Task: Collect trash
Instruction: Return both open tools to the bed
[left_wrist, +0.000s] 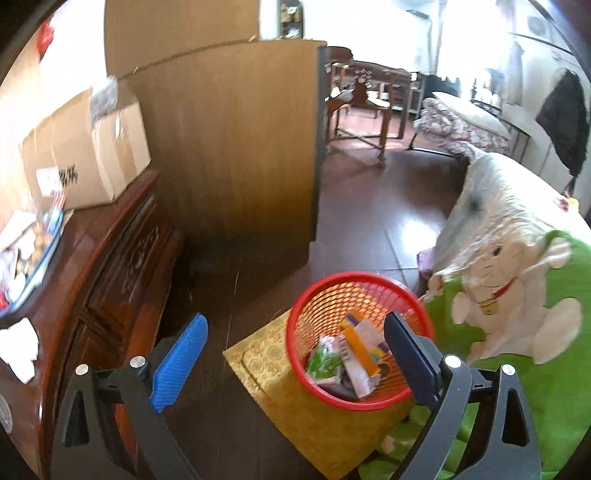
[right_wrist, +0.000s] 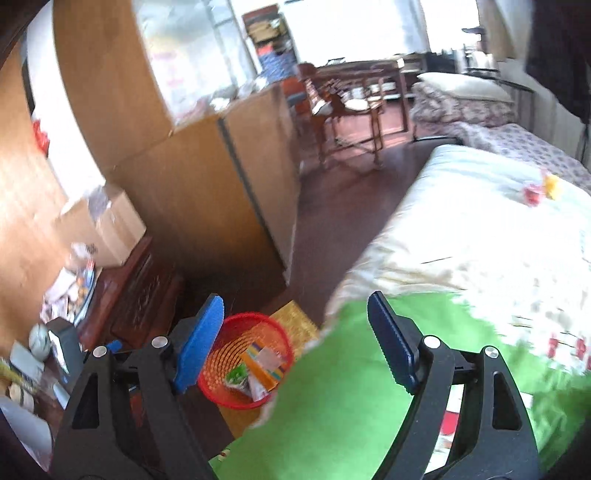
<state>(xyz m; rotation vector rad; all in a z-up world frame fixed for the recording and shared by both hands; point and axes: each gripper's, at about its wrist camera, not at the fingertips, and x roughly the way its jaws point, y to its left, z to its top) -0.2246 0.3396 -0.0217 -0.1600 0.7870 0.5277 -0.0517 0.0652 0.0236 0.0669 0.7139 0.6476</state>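
A red mesh trash basket (left_wrist: 317, 291) stands on a yellow patterned box (left_wrist: 266, 362) beside the bed. It holds several pieces of trash: an orange carton (left_wrist: 360, 350), a green wrapper (left_wrist: 325, 360) and white paper. My left gripper (left_wrist: 295, 363) is open and empty, just above and in front of the basket. In the right wrist view the basket (right_wrist: 240, 325) sits low left of centre. My right gripper (right_wrist: 295, 339) is open and empty above the green blanket's (right_wrist: 332, 387) edge. Small red and yellow items (right_wrist: 541, 190) lie far off on the bed.
A dark wooden cabinet (left_wrist: 122, 266) at the left carries a cardboard box (left_wrist: 92, 155), a snack tray (left_wrist: 33, 251) and crumpled white paper (left_wrist: 18, 350). A tall wooden panel (left_wrist: 229, 147) stands behind. The bed (right_wrist: 480, 229) with white quilt fills the right. Chairs and a table (left_wrist: 369, 99) stand far back.
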